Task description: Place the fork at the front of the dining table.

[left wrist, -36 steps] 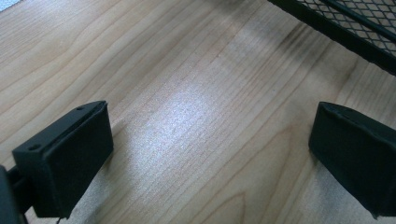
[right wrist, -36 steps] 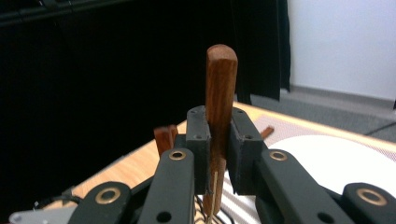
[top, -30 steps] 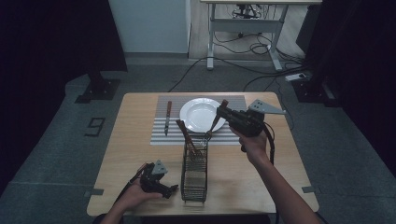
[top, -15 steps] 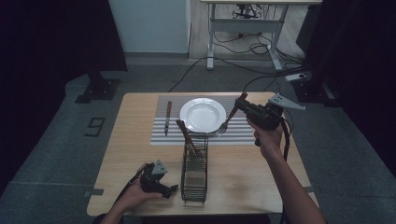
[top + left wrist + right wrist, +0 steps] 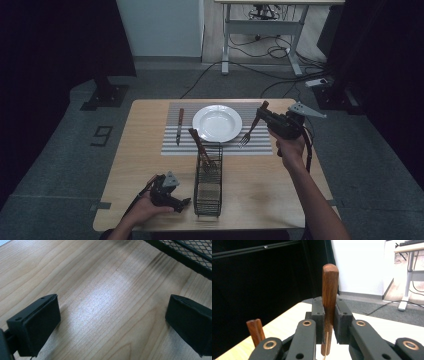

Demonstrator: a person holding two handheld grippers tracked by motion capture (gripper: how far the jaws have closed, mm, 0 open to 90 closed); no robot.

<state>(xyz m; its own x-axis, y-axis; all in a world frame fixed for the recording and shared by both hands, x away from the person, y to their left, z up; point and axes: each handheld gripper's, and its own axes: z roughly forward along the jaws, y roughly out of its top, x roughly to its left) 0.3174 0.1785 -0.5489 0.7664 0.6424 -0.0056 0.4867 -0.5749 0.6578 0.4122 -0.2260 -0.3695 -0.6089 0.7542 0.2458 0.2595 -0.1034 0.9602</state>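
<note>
My right gripper [image 5: 262,111] is shut on the wooden handle of a fork [image 5: 248,131], which hangs tines down over the striped placemat [image 5: 172,145], just right of the white plate [image 5: 217,123]. In the right gripper view the fork's handle [image 5: 329,290] stands upright between the pads. A knife [image 5: 179,125] with a wooden handle lies on the mat left of the plate. A black wire cutlery basket [image 5: 208,180] stands at the front middle with wooden-handled cutlery [image 5: 200,145] sticking out. My left gripper [image 5: 184,203] rests on the table beside the basket, open and empty [image 5: 112,322].
The wooden table's front edge [image 5: 150,227] lies close to my left hand. The basket's mesh wall [image 5: 190,255] is just right of the left gripper. Beyond the table stand a desk frame [image 5: 260,35] and floor cables [image 5: 280,80].
My right gripper has carried the fork rightward, from over the basket and plate to the plate's right side, and a little lower. The left gripper has stayed put.
</note>
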